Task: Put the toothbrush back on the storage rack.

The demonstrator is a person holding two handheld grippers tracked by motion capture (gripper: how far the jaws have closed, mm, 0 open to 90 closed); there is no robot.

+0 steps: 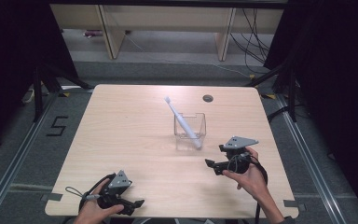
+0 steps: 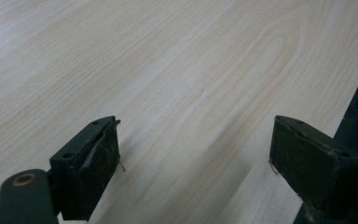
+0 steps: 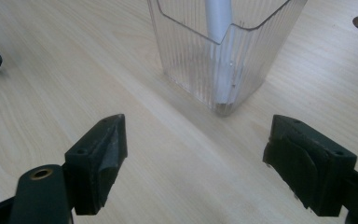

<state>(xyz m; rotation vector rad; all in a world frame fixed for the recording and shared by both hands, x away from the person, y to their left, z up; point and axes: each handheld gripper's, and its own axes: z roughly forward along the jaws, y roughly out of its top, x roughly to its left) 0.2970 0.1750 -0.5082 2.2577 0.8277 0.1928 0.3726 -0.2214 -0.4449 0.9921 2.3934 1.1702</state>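
A clear plastic cup [image 1: 189, 130] stands upright on the tabletop [image 1: 121, 140], a little toward the right edge from its middle and about halfway between the near and far edges. A white toothbrush [image 1: 182, 122] stands in it, handle end at the cup's bottom, head leaning out over the rim toward the far left corner.

The right tongs [image 1: 214, 166] hover near the cup on its near right side, jaws wide apart and holding nothing. In the right gripper view the ribbed cup [image 3: 223, 56] sits just beyond the gap between the jaws, with the toothbrush handle [image 3: 219, 18] visible inside. The left tongs [image 1: 137, 205] rest low at the near edge toward the left corner, well apart from the cup, jaws likewise spread and empty over bare tabletop [image 2: 168, 70].

Judgement: the work in hand concerns the cup and toothbrush, and the right tongs are placed for an approach.

Recommendations for the approach:
- The cup is light and its walls look slick; close on it squarely across flat faces, low on the body, to avoid tipping.
- If the toothbrush is the target, take the stem above the rim and lift along its lean, so the cup is not dragged.
- Bring the left tongs in to steady the cup if it shifts.
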